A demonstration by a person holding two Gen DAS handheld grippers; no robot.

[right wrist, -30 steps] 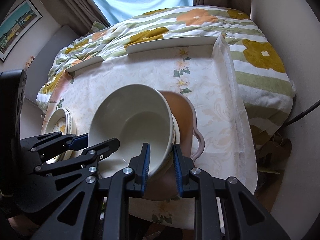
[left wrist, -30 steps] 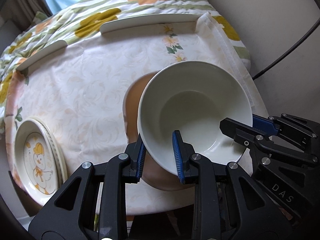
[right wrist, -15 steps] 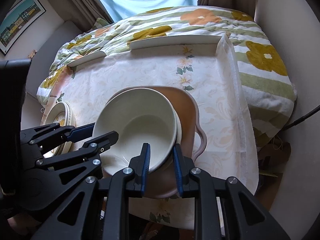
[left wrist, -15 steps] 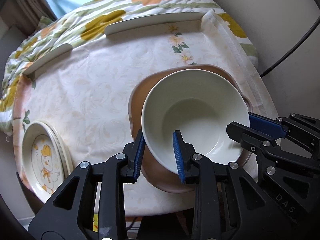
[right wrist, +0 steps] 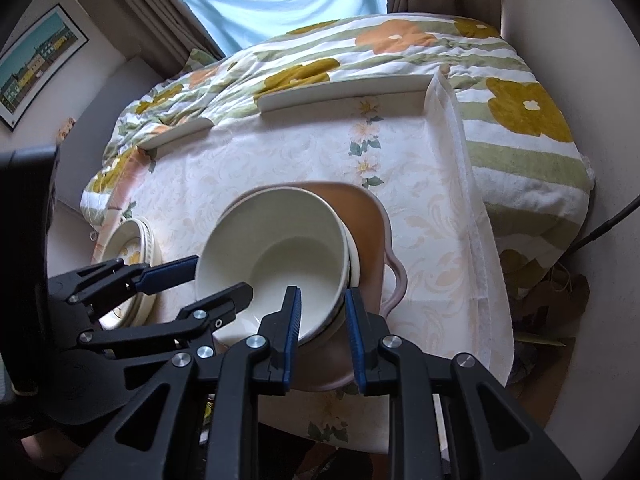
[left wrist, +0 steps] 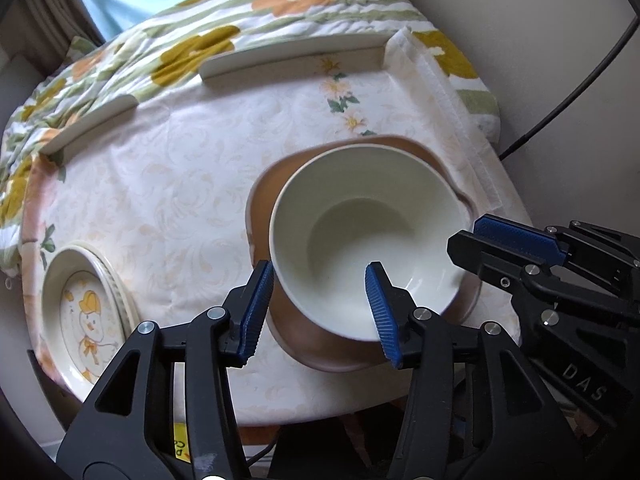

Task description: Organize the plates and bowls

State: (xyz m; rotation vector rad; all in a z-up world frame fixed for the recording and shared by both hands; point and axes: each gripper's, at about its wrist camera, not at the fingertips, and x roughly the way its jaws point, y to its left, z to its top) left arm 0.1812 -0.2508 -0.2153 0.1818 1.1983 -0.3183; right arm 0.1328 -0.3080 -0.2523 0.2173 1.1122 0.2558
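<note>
A cream bowl (left wrist: 368,236) (right wrist: 276,256) rests in a brown handled dish (left wrist: 276,196) (right wrist: 360,216) near the table's front edge. A second pale rim (right wrist: 353,258) shows just under the bowl's right side. My left gripper (left wrist: 318,312) (right wrist: 216,280) straddles the bowl's near rim, one pad outside and one inside. Its jaws are opening and the pads stand off the wall. My right gripper (right wrist: 324,328) (left wrist: 480,240) is shut on the bowl's right rim, one pad inside and one outside.
A stack of plates with a duck picture (left wrist: 80,320) (right wrist: 132,256) lies at the table's left front edge. The floral tablecloth (left wrist: 160,184) has white curved rails (left wrist: 292,56) at the back and a flowered quilt behind. A wall and a black cable (left wrist: 560,100) are on the right.
The bowl has come down from a tilted hold above the brown dish and now sits in it. The left jaws have widened away from the rim. The right grip is unchanged.
</note>
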